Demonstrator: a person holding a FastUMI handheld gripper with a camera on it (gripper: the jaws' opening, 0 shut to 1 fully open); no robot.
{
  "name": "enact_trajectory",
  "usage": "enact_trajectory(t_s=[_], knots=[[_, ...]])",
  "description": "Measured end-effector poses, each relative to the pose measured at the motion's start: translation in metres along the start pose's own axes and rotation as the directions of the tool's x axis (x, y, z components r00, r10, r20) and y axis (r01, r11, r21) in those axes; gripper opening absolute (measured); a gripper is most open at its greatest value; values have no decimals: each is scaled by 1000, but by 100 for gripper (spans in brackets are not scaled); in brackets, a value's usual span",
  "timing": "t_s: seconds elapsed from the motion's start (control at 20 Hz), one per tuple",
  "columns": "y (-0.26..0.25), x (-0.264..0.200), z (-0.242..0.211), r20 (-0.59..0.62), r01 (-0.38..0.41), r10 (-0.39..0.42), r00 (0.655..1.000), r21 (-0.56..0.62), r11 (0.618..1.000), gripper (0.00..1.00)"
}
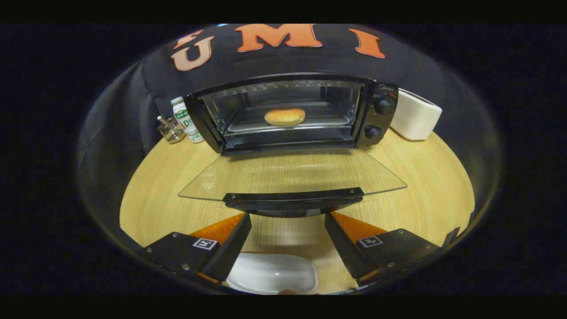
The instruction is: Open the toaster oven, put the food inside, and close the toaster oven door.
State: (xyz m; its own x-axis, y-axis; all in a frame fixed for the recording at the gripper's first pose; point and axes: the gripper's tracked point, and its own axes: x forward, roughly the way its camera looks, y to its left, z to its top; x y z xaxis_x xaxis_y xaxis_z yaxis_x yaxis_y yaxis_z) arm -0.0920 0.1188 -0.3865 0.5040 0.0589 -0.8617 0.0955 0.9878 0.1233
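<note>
**Bun loaded, door down, closing step pending**

Obs: toaster oven (292, 113) stands open on the wooden table (421, 177). Its glass door (288, 175) lies folded flat toward the gripper, with the door handle (293, 201) just ahead of the fingertips. Bread roll (285, 116) sits on the tray (319, 120) inside the cavity, roughly centred. Gripper (288, 237) has its jaws spread wide and holds nothing. An empty white dish (272, 272) lies on the table beneath and between the fingers.

Judgement: only the door remains to be closed.

Risks:
- A finger lifting off-centre under the handle could slip off the edge, and the door would drop back down.
- Pushing the door up too hard might shove the whole oven back toward the white toaster (416, 116) or the bottle (186, 119).
- Jolting could roll the bun off its tray.

Count: one oven, one roll, one tray, two knobs (383, 106), one dish, one bottle, one wire holder (171, 131), one white toaster.
</note>
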Motion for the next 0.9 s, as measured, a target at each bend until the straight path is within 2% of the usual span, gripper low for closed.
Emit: enact_trajectory(t_s=[0.3,0.9], knots=[[-5,2,71,125,30,-24,992,-49,998,99],[-4,32,162,209,79,-65,976,-59,995,99]])
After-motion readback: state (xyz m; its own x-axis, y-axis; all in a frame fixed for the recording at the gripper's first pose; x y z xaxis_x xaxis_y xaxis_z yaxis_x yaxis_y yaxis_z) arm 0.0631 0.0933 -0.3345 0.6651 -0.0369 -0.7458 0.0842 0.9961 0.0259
